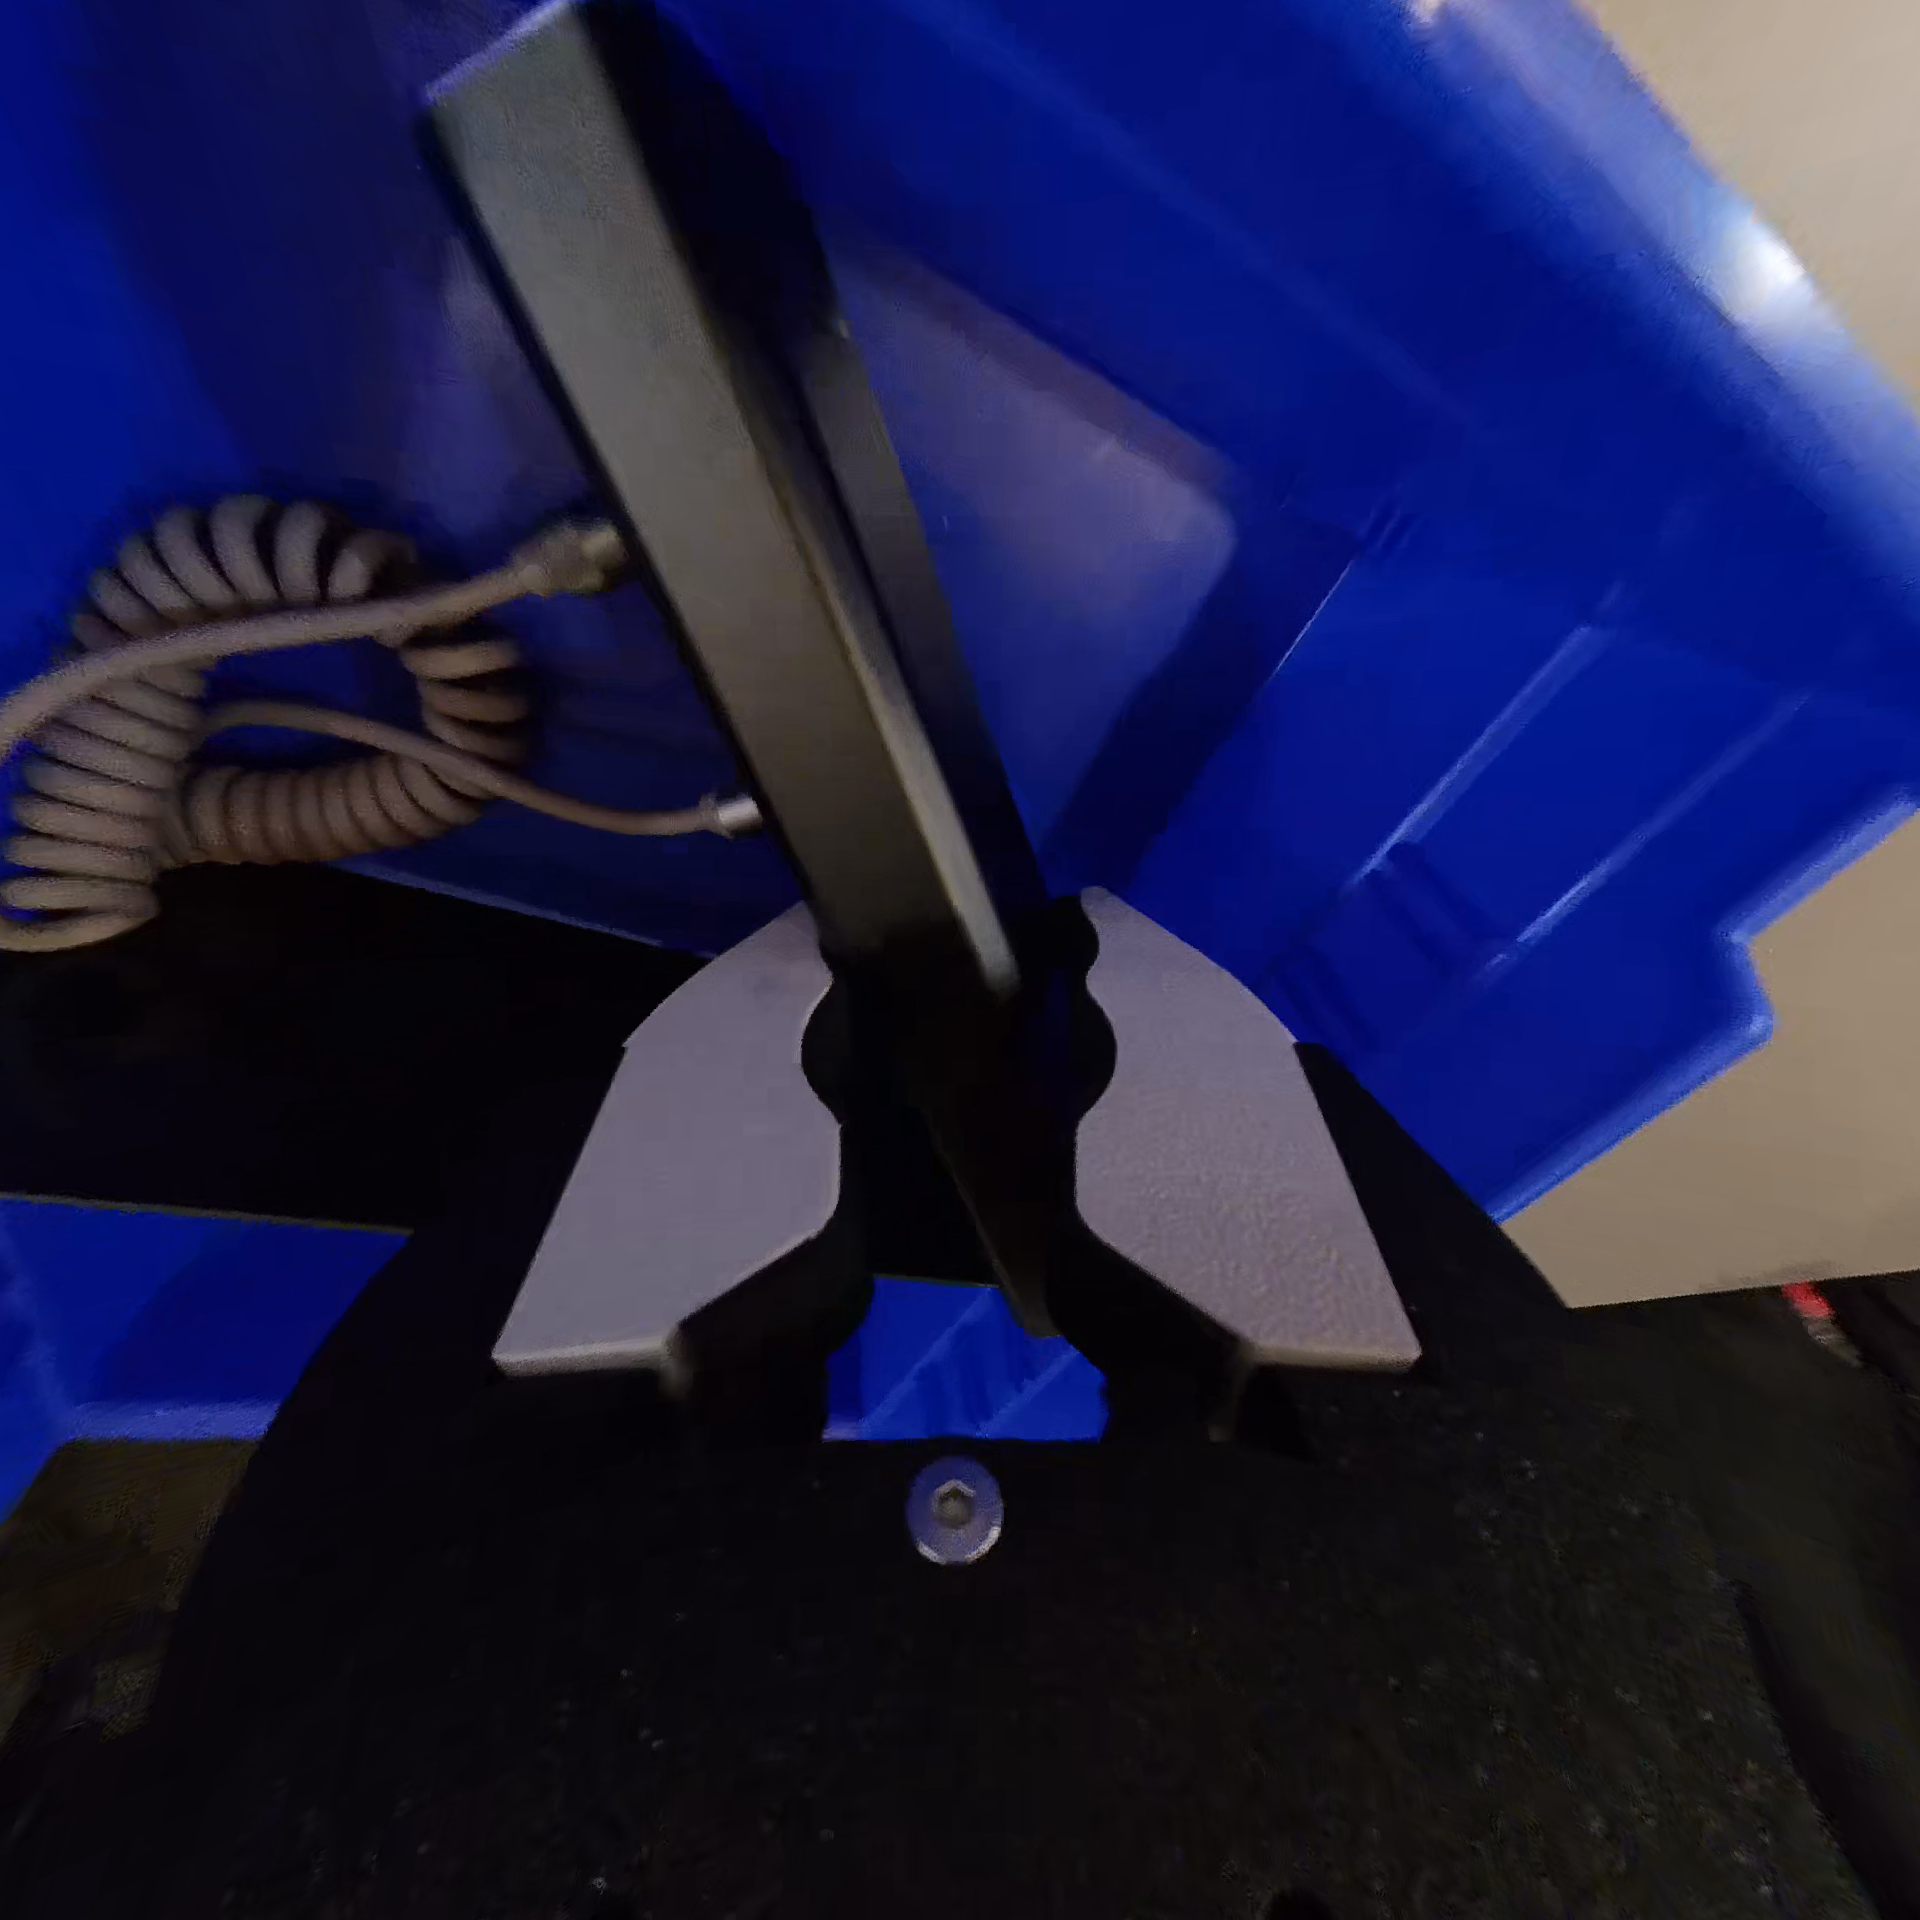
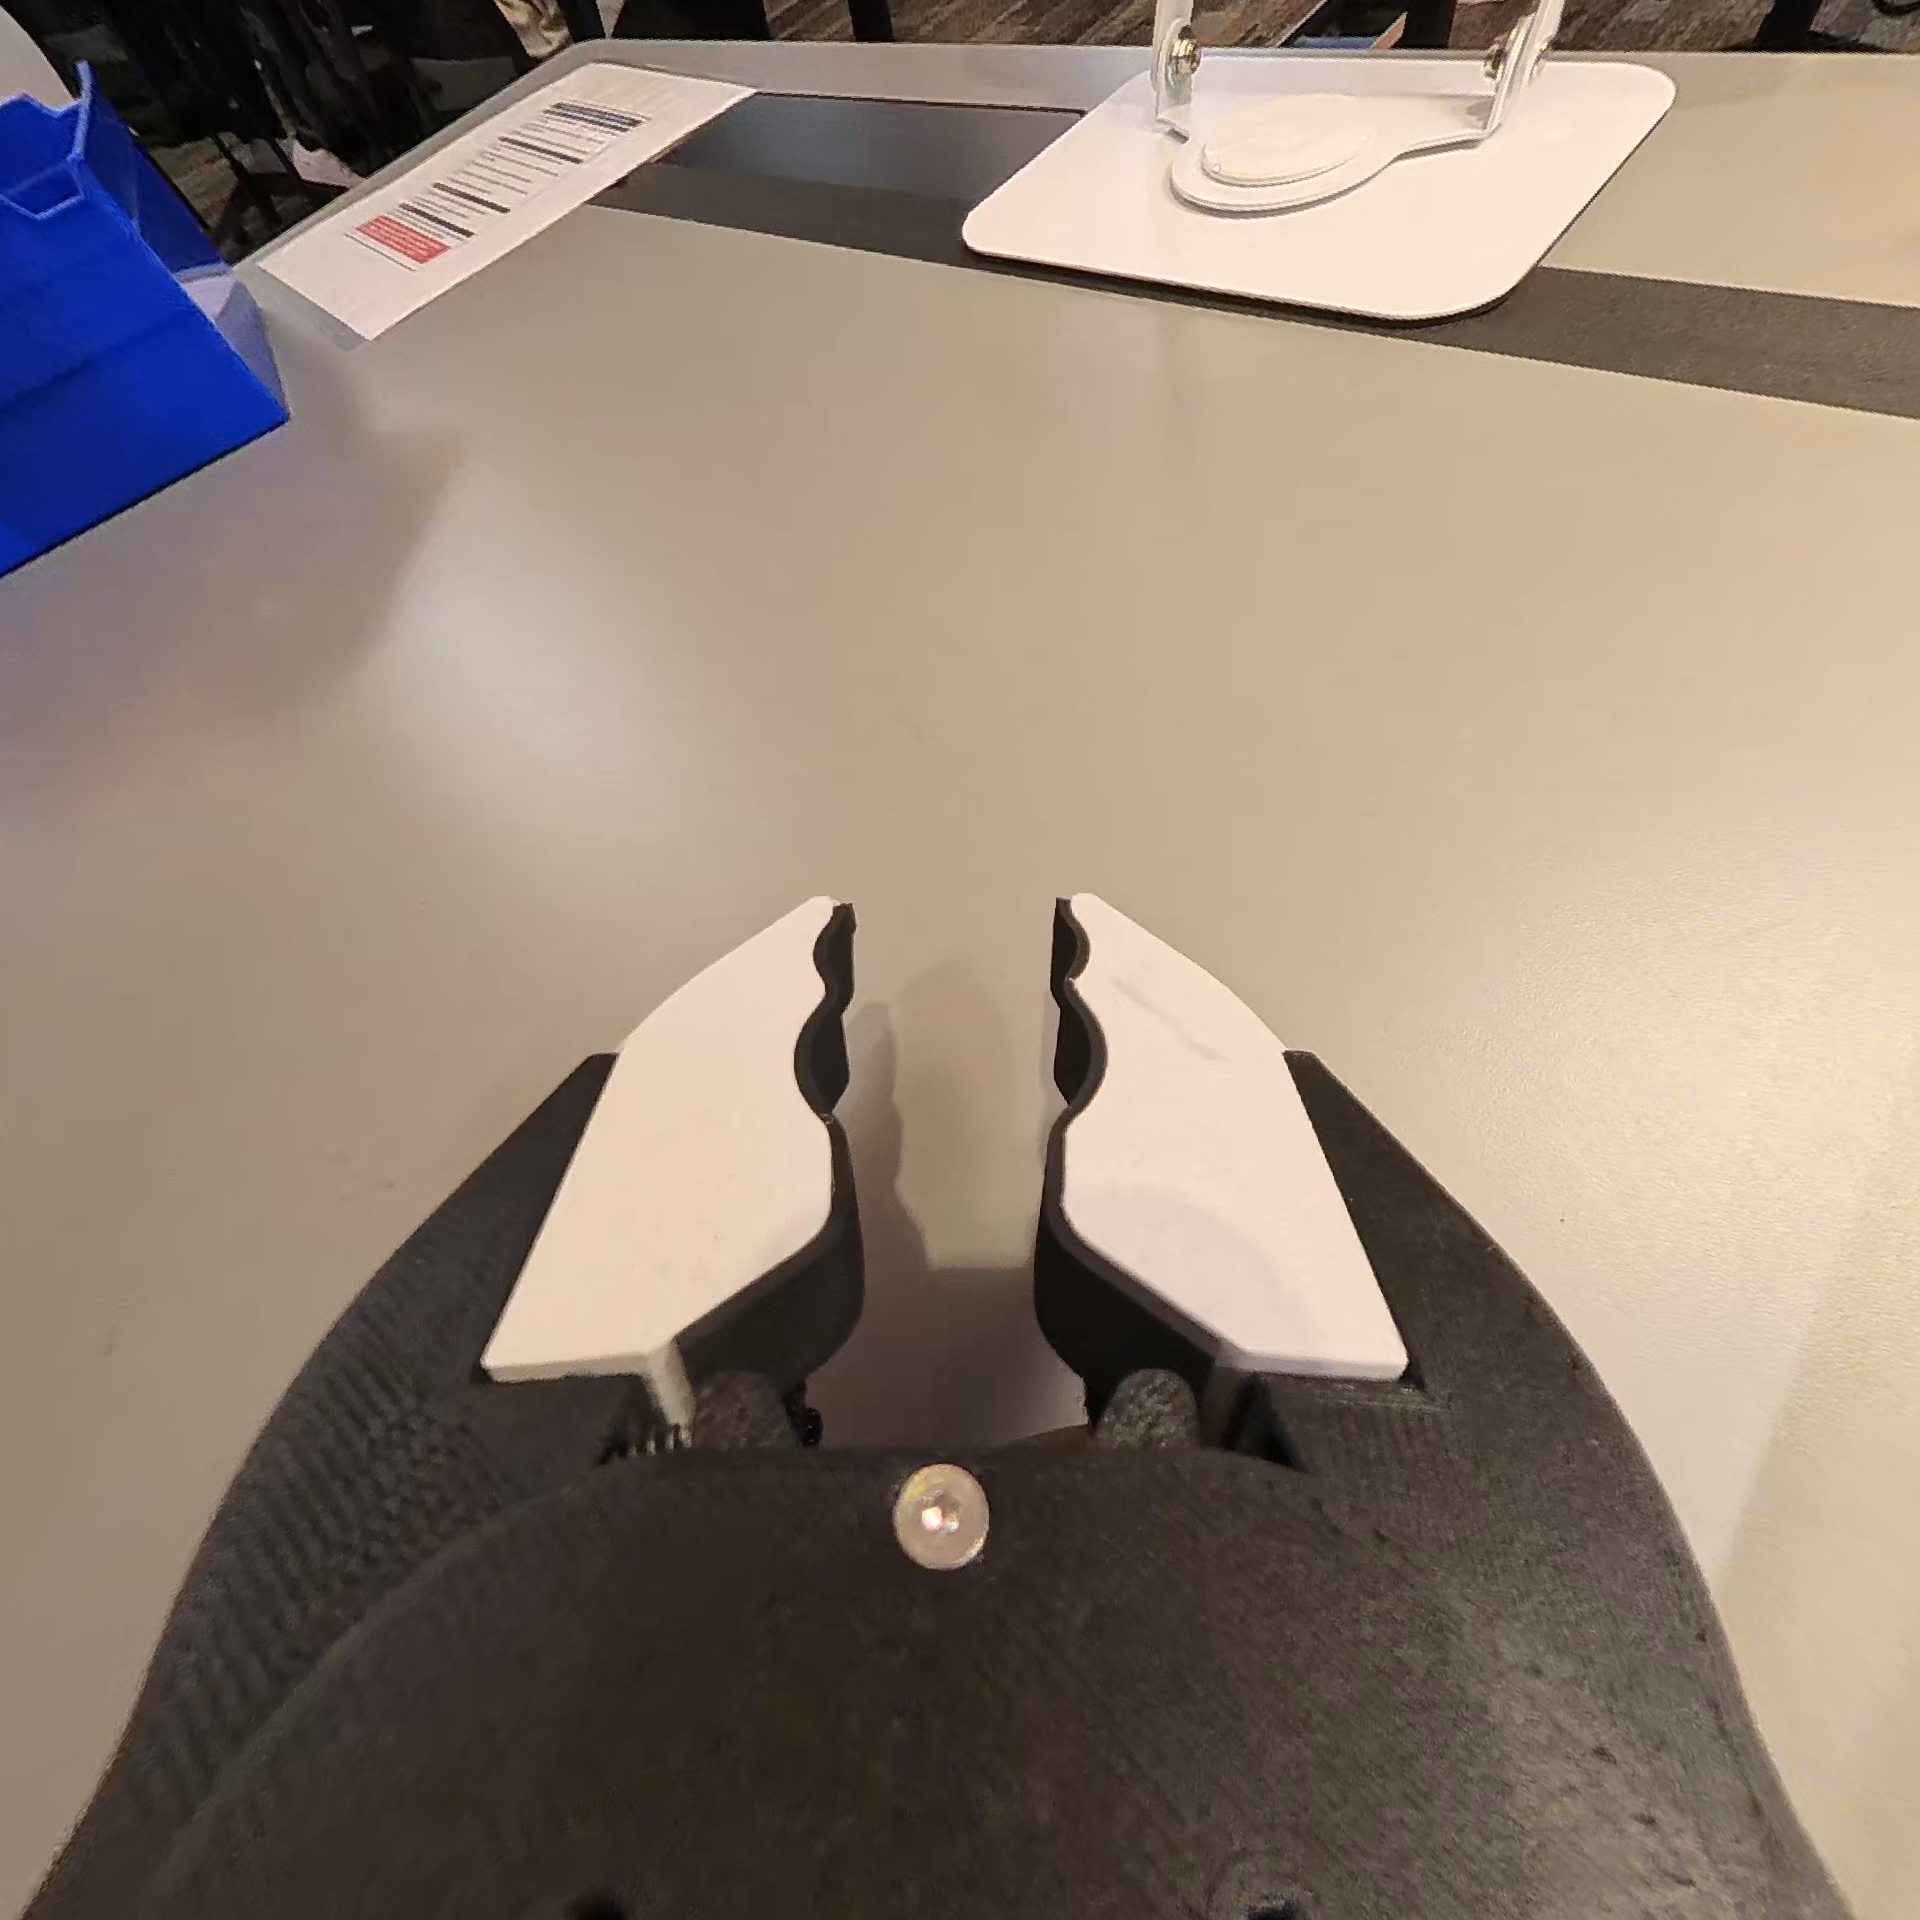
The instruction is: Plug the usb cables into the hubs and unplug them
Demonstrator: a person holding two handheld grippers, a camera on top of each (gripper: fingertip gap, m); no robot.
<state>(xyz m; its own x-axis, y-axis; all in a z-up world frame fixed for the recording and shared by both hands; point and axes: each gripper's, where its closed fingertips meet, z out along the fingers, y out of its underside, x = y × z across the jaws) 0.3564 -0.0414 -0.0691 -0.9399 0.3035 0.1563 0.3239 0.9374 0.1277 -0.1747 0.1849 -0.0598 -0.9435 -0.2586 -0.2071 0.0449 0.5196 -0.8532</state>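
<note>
My left gripper [image 1: 951, 940] is clamped on the hub [image 1: 727, 540], a long dark bar that runs up and away from the jaws, tilted, over the blue bin [image 1: 1351, 520]. A grey coiled cable [image 1: 260, 717] lies in the bin to the left, and both of its plugs seem to meet the hub's left edge: one high [image 1: 582, 556], one lower [image 1: 727, 816]. The blur keeps me from telling whether they are fully seated. My right gripper [image 2: 954, 925] hangs over the bare table [image 2: 1039, 623], jaws partly open, holding nothing, with the bin at far left of its view and well apart from the cable. A paper sheet [image 2: 509, 187] and a white stand [image 2: 1320, 177] sit at the far edge. My worry is the grip: the hub is held only near one end, so pulling a plug sideways could lever it round or slide it out of the jaws. The springy coil could also drag the hub, or snag on the bin's rim as I lift.
</note>
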